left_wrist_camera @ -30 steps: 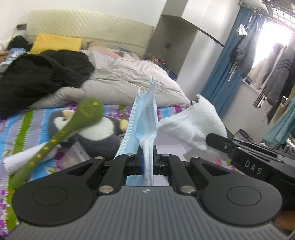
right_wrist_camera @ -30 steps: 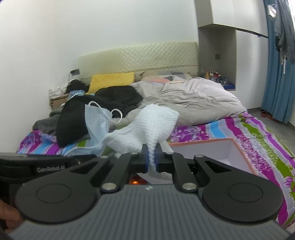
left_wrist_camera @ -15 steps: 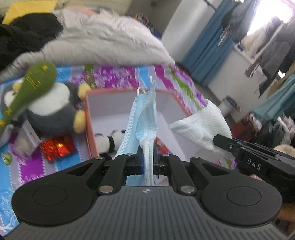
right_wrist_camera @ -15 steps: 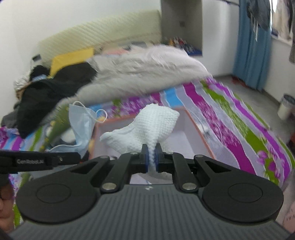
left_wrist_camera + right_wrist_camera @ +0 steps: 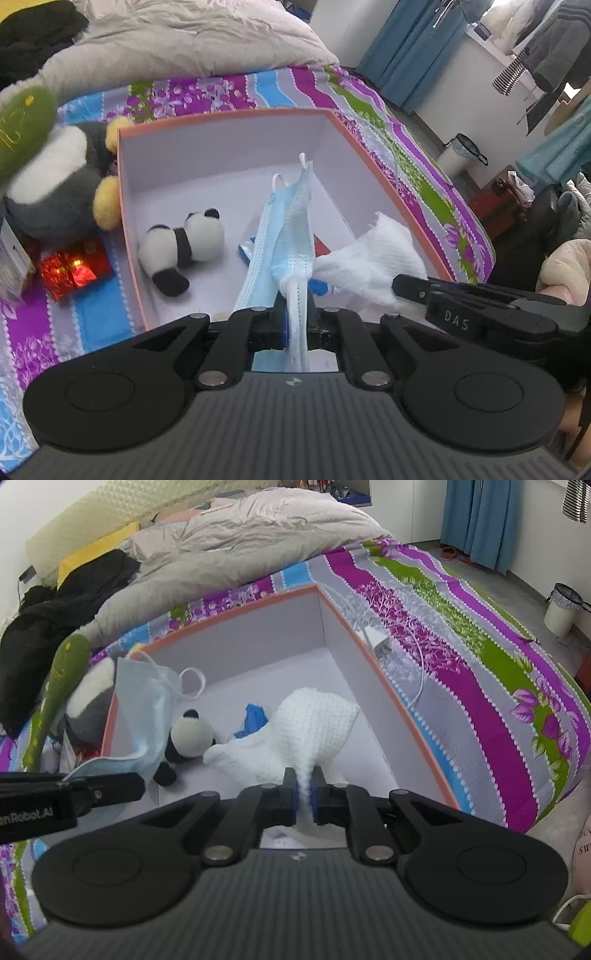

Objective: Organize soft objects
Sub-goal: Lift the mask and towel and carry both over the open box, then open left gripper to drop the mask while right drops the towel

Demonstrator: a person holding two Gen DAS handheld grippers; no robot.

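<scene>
Two risks are showing in the left wrist view: the left gripper [image 5: 295, 314] is pinching a pale blue pleated face mask [image 5: 286, 229] above the orange-rimmed white box [image 5: 229, 155], and its loose ear loops could be snagging on the pads at release or draping over the small black-and-white panda plush [image 5: 183, 247]. In the right wrist view, the right gripper [image 5: 303, 794] is clamping a crumpled white waffle-textured cloth [image 5: 303, 731] over the same box, where the limp, bunched cloth could be clinging to the pads or spilling over the rim.

left hand-held gripper [image 5: 295, 314] clamped tight, angled down, right hand-held gripper [image 5: 303, 792] likewise
</scene>
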